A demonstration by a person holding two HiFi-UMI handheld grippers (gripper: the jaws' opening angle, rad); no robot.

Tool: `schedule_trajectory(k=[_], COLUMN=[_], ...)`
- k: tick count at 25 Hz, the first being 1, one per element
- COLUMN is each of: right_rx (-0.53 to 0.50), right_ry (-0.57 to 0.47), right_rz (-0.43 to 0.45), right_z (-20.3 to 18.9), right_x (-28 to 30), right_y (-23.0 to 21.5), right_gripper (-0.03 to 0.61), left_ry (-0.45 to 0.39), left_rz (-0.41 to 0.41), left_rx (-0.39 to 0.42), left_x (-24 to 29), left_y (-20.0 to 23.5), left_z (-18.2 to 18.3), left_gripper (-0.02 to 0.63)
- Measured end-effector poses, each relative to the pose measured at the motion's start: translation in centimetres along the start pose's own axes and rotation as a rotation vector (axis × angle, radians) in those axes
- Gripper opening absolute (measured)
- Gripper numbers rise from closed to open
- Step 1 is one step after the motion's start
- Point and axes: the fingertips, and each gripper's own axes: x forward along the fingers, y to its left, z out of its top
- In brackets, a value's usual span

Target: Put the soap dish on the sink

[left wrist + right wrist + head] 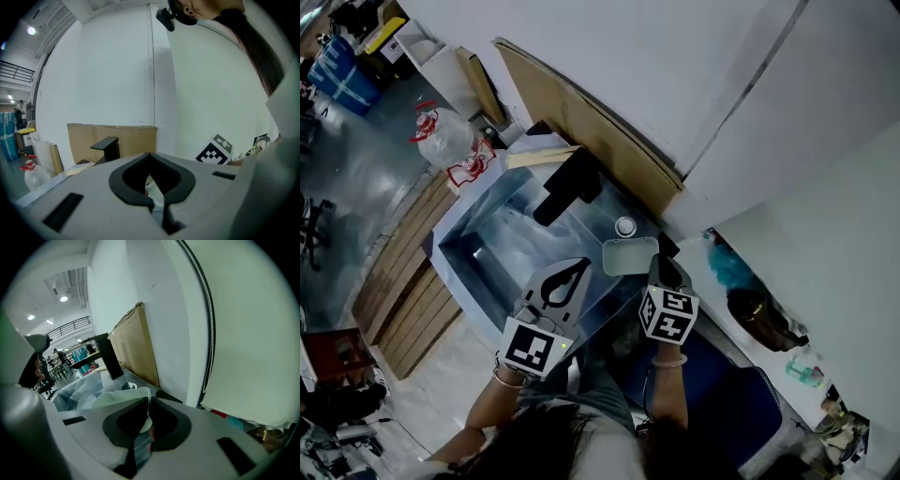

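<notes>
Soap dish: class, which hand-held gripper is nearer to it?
Right. The right hand-held gripper pinches the soap dish rim; the left hand-held gripper hangs beside it, apart, over the sink.

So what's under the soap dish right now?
The soap dish, held by the right gripper, is over the right end of the sink. The dish covers the spot directly beneath it, so I cannot tell whether it is touching the sink.

A warehouse-like workshop is indicated: a steel sink is flanked by wooden pallets, cardboard sheets and, upper left, blue crates.
</notes>
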Motion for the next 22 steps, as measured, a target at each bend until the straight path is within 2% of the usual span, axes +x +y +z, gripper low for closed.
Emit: schedule_trajectory(k=[5, 10, 19, 22], right_rx=[0.008, 0.012, -0.084, -0.099], right_ry=[0.024, 0.038, -0.005, -0.033], right_rz=[-0.003, 0.006, -0.073, -0.091], right_z=[-0.8, -1.0, 0.0, 0.4], right_x=[0.4, 0.5, -0.9, -1.9], right_y=[-0.2, -0.1, 0.6, 1.1], right_gripper=[0.034, 0.035, 0.037, 0.037], left_ry=[0.000, 0.014, -0.003, -0.033], left_rz=[-0.012, -0.001, 0.012, 0.000], left_rx=[0.025, -0.010, -0.015, 0.014], left_x=[0.6, 0.5, -1.4, -2.3], left_y=[0.2, 0.5, 1.0, 1.0], left_z=[-0.2, -0.7, -0.6, -0.4], left_gripper=[0.008, 0.008, 0.008, 0.008])
